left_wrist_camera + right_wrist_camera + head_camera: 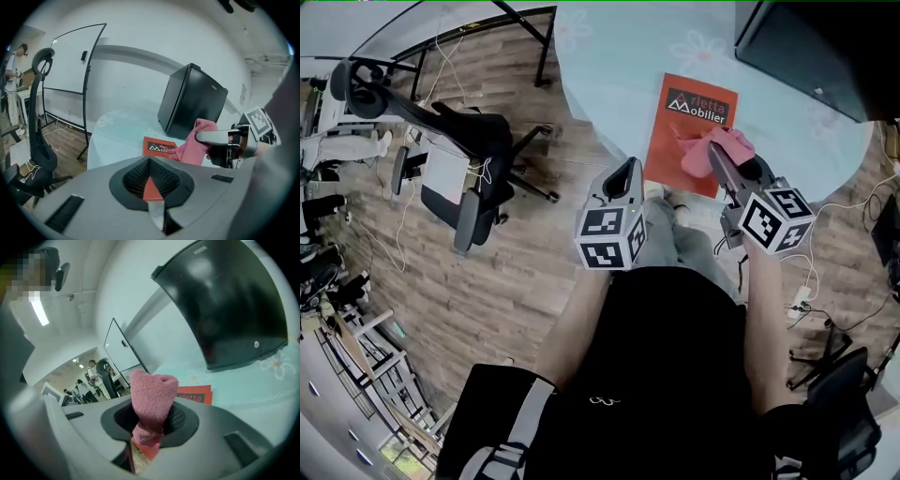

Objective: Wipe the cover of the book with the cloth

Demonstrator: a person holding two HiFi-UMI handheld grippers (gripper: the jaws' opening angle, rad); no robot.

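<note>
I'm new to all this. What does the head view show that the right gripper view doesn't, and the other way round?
Only the head view shows both tools together: the left gripper and the right gripper, plus the person's legs and an office chair on the wooden floor. Only the right gripper view shows, close up, the jaws shut on the pink cloth, and people near a whiteboard. Both show that cloth, the orange book, the pale table and the black cabinet.
</note>
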